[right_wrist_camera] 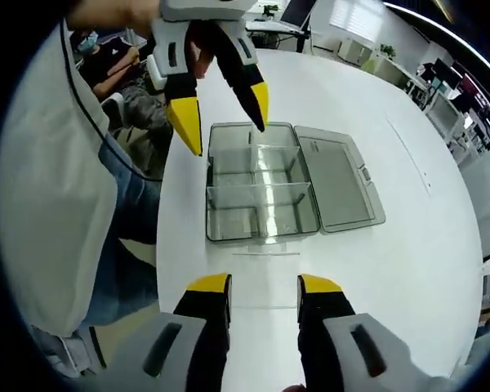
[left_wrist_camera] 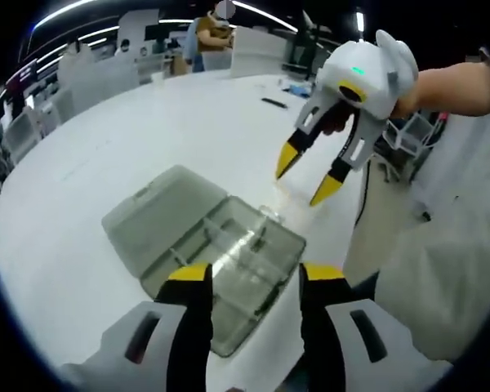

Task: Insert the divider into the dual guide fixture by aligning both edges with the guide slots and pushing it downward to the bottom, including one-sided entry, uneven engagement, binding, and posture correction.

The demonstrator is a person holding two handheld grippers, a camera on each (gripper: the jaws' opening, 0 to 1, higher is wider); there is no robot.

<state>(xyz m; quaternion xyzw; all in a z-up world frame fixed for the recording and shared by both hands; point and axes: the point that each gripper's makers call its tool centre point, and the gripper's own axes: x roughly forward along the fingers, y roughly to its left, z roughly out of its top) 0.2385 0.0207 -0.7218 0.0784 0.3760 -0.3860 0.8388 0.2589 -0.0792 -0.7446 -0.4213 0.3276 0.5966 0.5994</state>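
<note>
While both grippers, left (right_wrist_camera: 220, 114) and right (left_wrist_camera: 310, 175), hang apart and empty, the divider (right_wrist_camera: 265, 254) lies flat on the tabletop (right_wrist_camera: 408, 269) beside the box (right_wrist_camera: 261, 192); pinch one edge, lift upright, square both edges to slots.

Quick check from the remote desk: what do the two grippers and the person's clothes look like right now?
Both grippers have white bodies with black jaws ending in yellow tips. The right gripper has a rounded white housing with a small green light on top. The left gripper has dark slots in its white shell. The person wears a white top with a thin dark cable down it, and blue jeans.
</note>
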